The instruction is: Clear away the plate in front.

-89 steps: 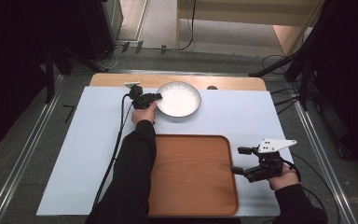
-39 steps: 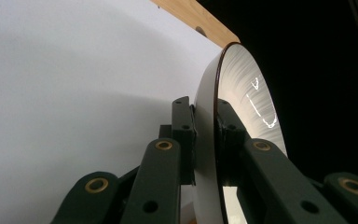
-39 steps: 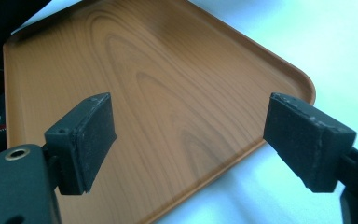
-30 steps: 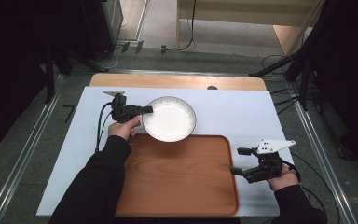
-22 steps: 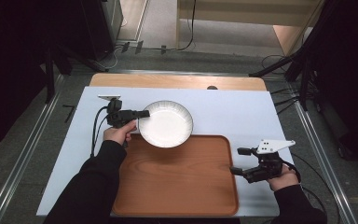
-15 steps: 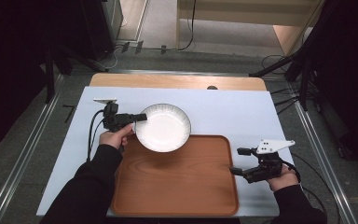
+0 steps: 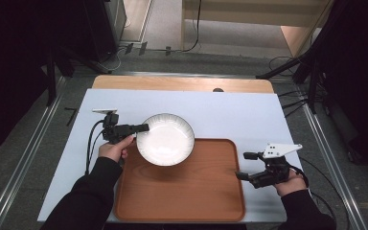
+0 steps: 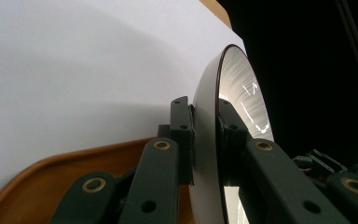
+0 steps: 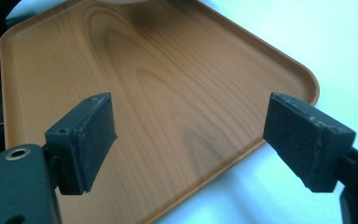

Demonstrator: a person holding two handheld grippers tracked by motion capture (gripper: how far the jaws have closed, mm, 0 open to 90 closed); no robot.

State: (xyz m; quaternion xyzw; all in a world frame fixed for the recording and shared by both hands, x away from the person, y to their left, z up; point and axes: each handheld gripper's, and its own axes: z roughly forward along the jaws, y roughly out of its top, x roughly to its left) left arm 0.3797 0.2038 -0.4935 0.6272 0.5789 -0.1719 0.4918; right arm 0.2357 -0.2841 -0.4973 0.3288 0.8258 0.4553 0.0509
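Observation:
A white bowl (image 7: 165, 139) with a ribbed outside hangs over the far left corner of the wooden tray (image 7: 191, 191). My left gripper (image 7: 143, 127) is shut on the bowl's left rim. In the left gripper view the two pads pinch the thin rim of the bowl (image 8: 206, 154) from both sides, and the left gripper (image 8: 204, 116) holds it above the tray (image 8: 51, 172). My right gripper (image 7: 243, 166) stands open beside the tray's right edge, jaws pointing left. In the right gripper view nothing lies between the wide pads of the right gripper (image 9: 205, 135), and the bare tray (image 9: 158, 84) spreads beyond them.
The tray lies on a white sheet (image 7: 249, 115) that covers the table, and a wooden strip (image 7: 182, 84) runs along the far edge. A small dark object (image 7: 217, 89) sits on that strip. Cables trail from both grippers.
The left hand has carried the bowl from the table's far middle toward me and to the left, to the tray's far left corner. The right hand has kept still.

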